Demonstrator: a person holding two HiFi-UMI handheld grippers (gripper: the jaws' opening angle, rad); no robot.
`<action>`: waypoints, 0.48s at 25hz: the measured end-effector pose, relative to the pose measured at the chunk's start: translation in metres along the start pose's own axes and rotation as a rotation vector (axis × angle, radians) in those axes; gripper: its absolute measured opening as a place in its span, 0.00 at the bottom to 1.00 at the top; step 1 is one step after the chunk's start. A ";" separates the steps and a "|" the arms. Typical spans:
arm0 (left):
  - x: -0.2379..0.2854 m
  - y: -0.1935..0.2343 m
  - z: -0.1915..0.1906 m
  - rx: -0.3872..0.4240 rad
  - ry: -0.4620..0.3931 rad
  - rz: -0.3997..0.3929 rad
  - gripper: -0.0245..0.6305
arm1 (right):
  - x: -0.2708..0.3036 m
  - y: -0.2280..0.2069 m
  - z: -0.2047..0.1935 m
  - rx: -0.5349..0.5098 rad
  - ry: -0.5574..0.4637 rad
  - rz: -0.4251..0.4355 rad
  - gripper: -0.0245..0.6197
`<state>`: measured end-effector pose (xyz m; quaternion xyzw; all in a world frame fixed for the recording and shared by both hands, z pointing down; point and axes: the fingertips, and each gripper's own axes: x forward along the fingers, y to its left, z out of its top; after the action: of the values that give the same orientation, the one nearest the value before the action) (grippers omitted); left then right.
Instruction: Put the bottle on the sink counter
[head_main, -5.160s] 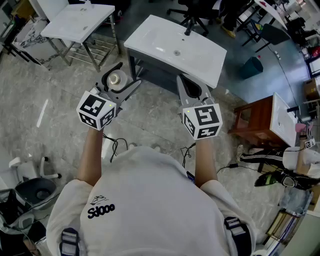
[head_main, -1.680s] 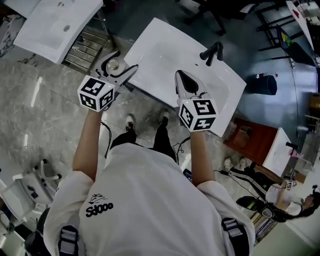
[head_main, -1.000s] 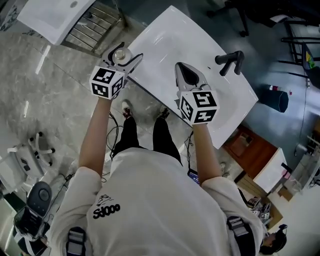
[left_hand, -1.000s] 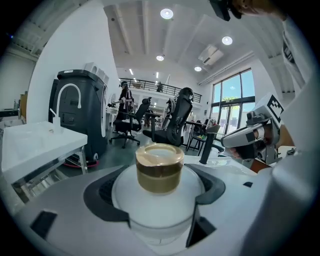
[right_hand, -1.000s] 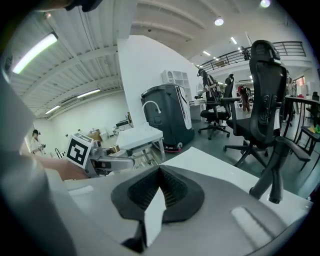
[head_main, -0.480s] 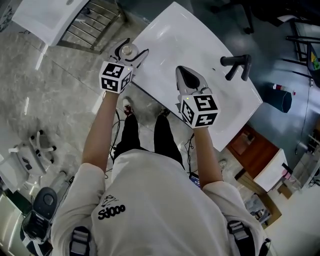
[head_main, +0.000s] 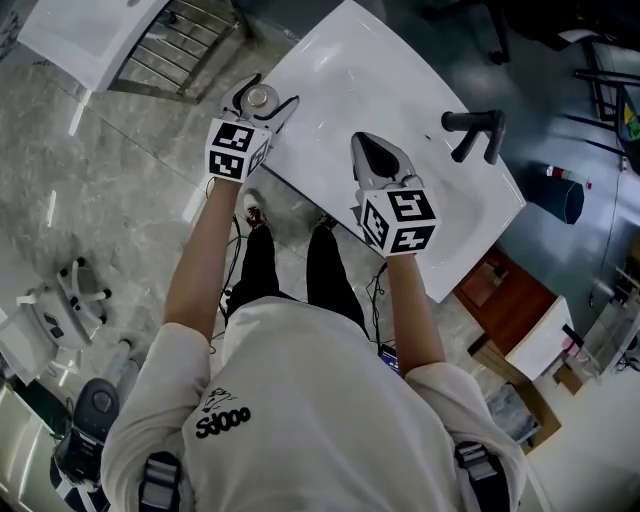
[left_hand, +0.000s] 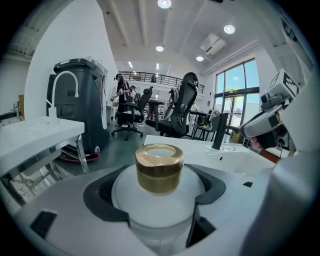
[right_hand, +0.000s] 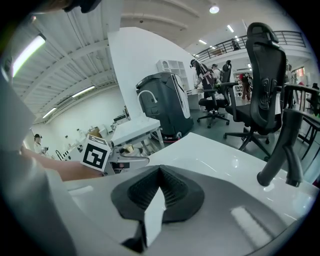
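Edged closer to the table's (head_main: 400, 80) near left corner, left tongs (head_main: 266, 93) grasp the gold-capped bottle (left_hand: 159, 167) upright, so carry it inboard over flat rim, lower until seated, then release; right tongs (head_main: 372, 150), clenched empty, hover above the near edge.
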<state>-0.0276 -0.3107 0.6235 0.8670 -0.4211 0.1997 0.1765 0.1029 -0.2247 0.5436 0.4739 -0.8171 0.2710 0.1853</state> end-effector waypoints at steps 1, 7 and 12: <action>0.000 0.000 0.000 0.002 0.000 0.001 0.57 | 0.000 0.000 -0.001 0.001 0.003 0.000 0.05; 0.002 -0.001 0.002 0.018 -0.007 0.017 0.57 | 0.001 0.003 -0.003 0.005 0.012 0.010 0.05; 0.004 -0.003 0.000 0.022 0.005 0.019 0.57 | -0.001 0.000 -0.003 0.011 0.014 0.006 0.05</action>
<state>-0.0227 -0.3111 0.6246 0.8644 -0.4265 0.2081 0.1661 0.1036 -0.2216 0.5454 0.4708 -0.8156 0.2791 0.1877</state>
